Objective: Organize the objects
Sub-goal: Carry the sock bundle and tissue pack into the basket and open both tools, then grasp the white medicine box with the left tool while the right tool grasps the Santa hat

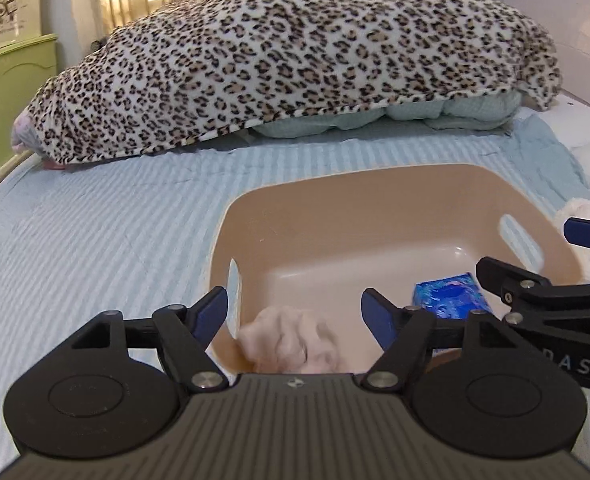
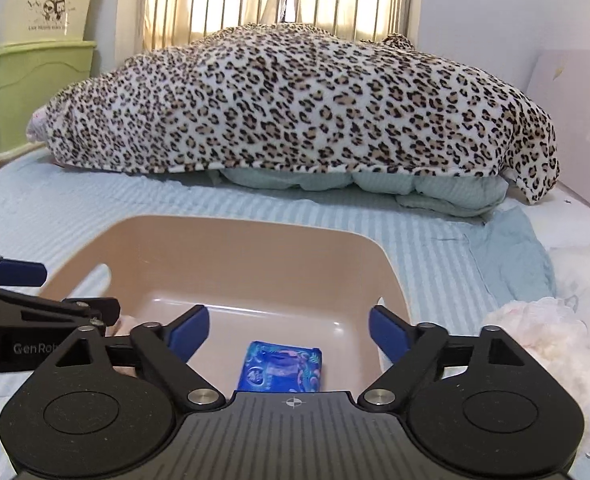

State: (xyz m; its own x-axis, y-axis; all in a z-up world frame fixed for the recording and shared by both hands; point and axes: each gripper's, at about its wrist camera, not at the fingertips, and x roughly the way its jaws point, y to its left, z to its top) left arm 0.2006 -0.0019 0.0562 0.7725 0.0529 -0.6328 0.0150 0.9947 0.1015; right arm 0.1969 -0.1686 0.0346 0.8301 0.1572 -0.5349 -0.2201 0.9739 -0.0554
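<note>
A tan plastic basket [image 1: 375, 196] [image 2: 223, 232] sits on the striped blue bed sheet. Inside it lie a blue patterned packet [image 1: 451, 296] [image 2: 281, 368] and a pale pink cloth [image 1: 291, 340], blurred, at the near left corner. My left gripper [image 1: 295, 312] is open and empty, above the basket's near left part, over the pink cloth. My right gripper [image 2: 287, 328] is open and empty, above the basket's near side, over the blue packet. Each gripper shows at the edge of the other's view.
A leopard-print blanket [image 1: 295, 60] [image 2: 295, 100] covers a heap of pale green bedding at the back. A fluffy pink-white cloth [image 2: 543, 336] lies right of the basket. Green and cream storage bins [image 2: 31, 80] stand at the far left. A wall runs along the right.
</note>
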